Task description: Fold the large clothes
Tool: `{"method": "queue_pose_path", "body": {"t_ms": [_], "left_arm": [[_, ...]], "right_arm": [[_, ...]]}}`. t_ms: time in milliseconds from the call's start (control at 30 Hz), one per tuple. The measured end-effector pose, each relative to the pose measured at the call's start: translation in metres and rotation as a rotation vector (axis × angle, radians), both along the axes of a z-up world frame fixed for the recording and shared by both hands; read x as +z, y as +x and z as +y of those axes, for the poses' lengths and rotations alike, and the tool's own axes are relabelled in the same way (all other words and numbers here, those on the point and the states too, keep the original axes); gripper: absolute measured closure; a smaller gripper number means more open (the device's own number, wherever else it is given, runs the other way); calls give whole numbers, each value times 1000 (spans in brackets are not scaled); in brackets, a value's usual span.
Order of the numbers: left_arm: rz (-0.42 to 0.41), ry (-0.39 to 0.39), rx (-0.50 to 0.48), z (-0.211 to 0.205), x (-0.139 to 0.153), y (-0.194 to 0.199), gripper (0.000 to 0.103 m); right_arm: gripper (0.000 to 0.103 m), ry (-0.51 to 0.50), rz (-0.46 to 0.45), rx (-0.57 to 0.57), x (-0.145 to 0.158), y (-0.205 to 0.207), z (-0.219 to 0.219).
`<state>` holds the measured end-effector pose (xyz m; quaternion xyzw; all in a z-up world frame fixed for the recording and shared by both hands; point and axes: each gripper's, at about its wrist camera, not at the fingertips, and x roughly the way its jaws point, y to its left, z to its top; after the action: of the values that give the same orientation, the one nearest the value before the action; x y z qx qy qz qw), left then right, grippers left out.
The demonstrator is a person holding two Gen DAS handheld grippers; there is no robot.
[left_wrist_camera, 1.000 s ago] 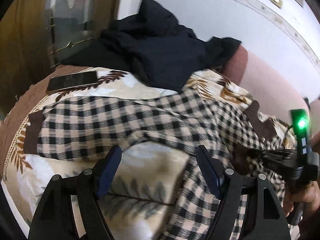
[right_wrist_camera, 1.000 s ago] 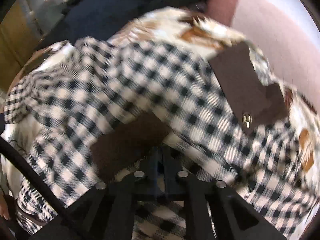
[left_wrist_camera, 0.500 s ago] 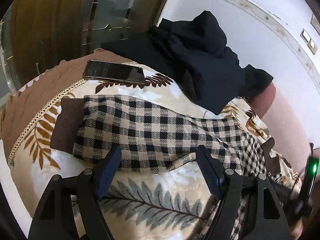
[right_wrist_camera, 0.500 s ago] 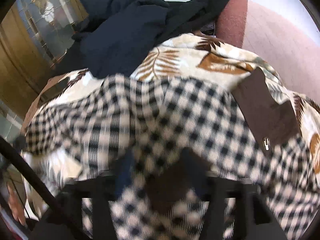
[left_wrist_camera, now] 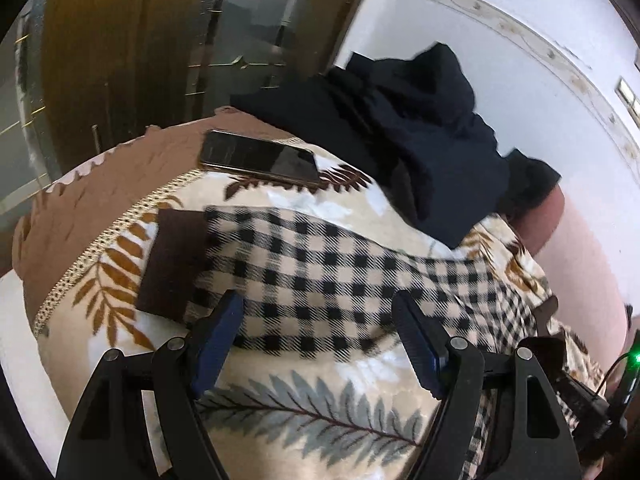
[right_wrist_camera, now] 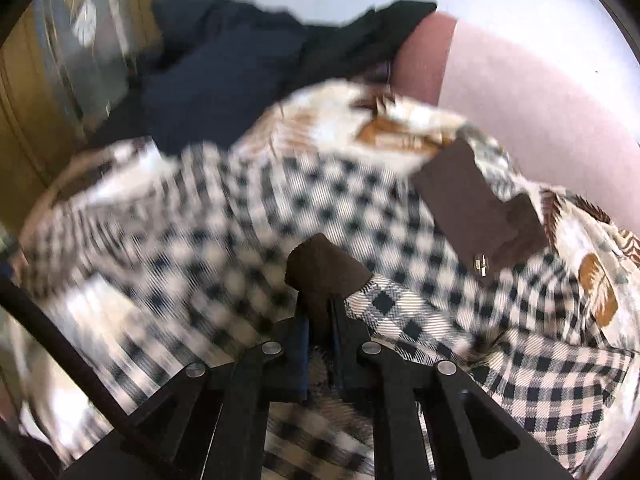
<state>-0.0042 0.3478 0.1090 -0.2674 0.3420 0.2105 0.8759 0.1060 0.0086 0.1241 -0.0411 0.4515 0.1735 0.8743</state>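
The checked garment (left_wrist_camera: 320,272), a beige-and-black shirt or jacket with dark brown trim, lies spread on a leaf-patterned blanket (left_wrist_camera: 304,412) that covers a bed or sofa. In the left wrist view 1 sleeve runs as a long band across the picture, its brown cuff (left_wrist_camera: 172,264) pointing left toward the blanket's brown border, its other end rising right into the bunched body of the garment. The sleeve lies flat, slightly creased along its near edge.

The left gripper (left_wrist_camera: 316,336) hangs over that sleeve with its 2 blue-padded fingers (left_wrist_camera: 218,336) wide apart, nothing between them; the sleeve's near edge sits just past the fingertips, and whether they touch it cannot be told.

The right gripper (right_wrist_camera: 320,320) has just snapped together, its jaws clamped on a fold of the garment's brown trim (right_wrist_camera: 326,268), which sticks up past the tips. A second brown tab with a small metal fastening (right_wrist_camera: 480,264) lies to its right, on the checked cloth.

Behind the sleeve a dark phone (left_wrist_camera: 260,156) rests screen-up on the blanket, apart from the cuff. A heap of dark navy clothing (left_wrist_camera: 416,136) sits farther back against a pink padded rest (right_wrist_camera: 520,96) and white wall, its lower edge near the garment's shoulder. Much of the right wrist view is blurred.
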Motion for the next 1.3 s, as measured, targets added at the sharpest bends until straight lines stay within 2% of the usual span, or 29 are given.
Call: {"method": "queue_pose_path", "body": {"t_ms": [67,167,233,267,333,400,500,533,567,700,867,1000,1100,1167,1200,1300], "left_arm": [[-3,7,29,7,2,-3,27],[3,31,76,21,4,-10,27],[7,45,119,35,5,-17,27],[9,50,140,41,6,-20,27],[14,55,205,60,7,-31,27],[19,63,278,78,9,-43,27],[33,67,412,109,12,-67,27],[31,67,439,115,13,-73,27],[28,71,467,121,15,-80,27],[28,113,577,142,21,-106,27],[25,44,652,167,13,-128,27],[10,-10,695,179,10,-141,27],[0,-38,694,180,7,-139,27],[2,-34,677,176,8,-135,27],[5,-25,661,173,9,-131,27],[0,-13,627,168,10,-124,27]], "right_arm": [[93,23,10,15,-1,3,14],[93,24,58,51,-19,5,42],[84,15,143,92,-42,7,62],[82,0,152,95,-46,4,67],[75,-17,118,98,-41,-6,73],[75,-27,62,123,-27,-21,82],[67,-16,27,236,-9,-43,115],[62,-20,22,284,-6,-51,130],[61,-25,18,339,-4,-62,148],[48,-57,3,550,-13,-106,225],[48,-183,-81,706,-40,-149,302],[48,-294,-210,751,-56,-167,350],[48,-319,-242,727,-59,-163,370],[84,-287,-183,713,-54,-154,370],[93,-274,-163,677,-50,-149,367],[93,-170,-152,594,-25,-132,344]]}}
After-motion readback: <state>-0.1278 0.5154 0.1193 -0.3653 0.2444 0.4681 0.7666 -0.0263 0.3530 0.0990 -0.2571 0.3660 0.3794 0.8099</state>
